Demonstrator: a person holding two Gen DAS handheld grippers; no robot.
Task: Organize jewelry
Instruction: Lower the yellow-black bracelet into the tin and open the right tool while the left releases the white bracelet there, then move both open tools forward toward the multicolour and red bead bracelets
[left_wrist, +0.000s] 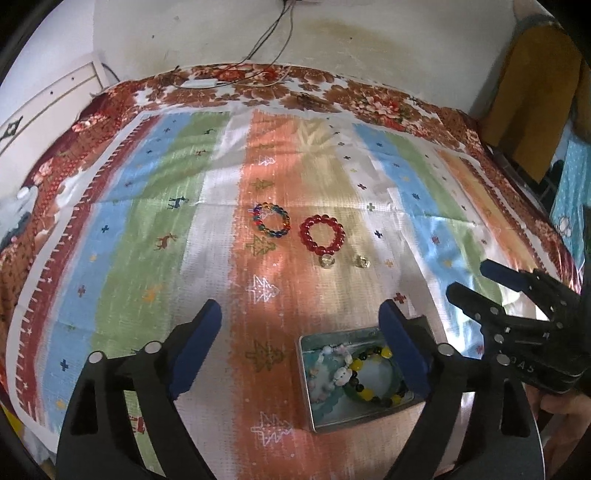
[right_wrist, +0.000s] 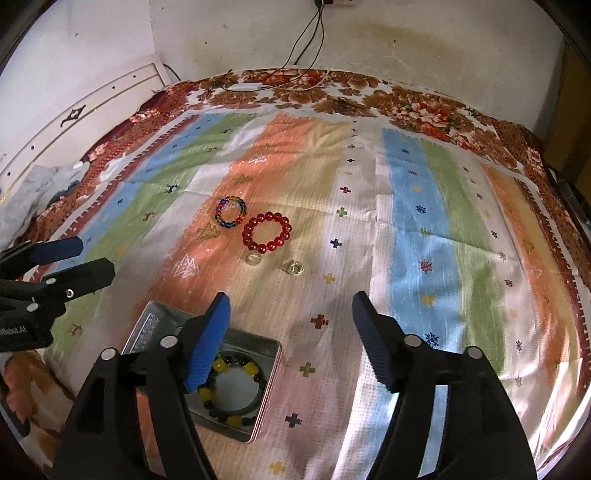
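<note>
A red bead bracelet (left_wrist: 322, 234) (right_wrist: 267, 232) and a multicolour bead bracelet (left_wrist: 270, 220) (right_wrist: 230, 211) lie side by side on the striped cloth. Two small clear rings (left_wrist: 327, 260) (left_wrist: 361, 261) (right_wrist: 253, 258) (right_wrist: 294, 266) lie just in front of them. A metal tin (left_wrist: 306, 373) (right_wrist: 147, 326) near me holds a yellow-and-black bracelet (left_wrist: 373, 376) (right_wrist: 236, 387), a green bangle and pale bead bracelets. My left gripper (left_wrist: 301, 323) is open and empty above the tin. My right gripper (right_wrist: 290, 314) is open and empty to the tin's right.
The striped cloth (left_wrist: 155, 229) covers a floral bedspread (left_wrist: 373, 99). Cables (left_wrist: 266, 40) hang down the back wall onto the bed. A white panel (left_wrist: 44, 107) stands at the left, and a yellow board (left_wrist: 532, 96) at the right.
</note>
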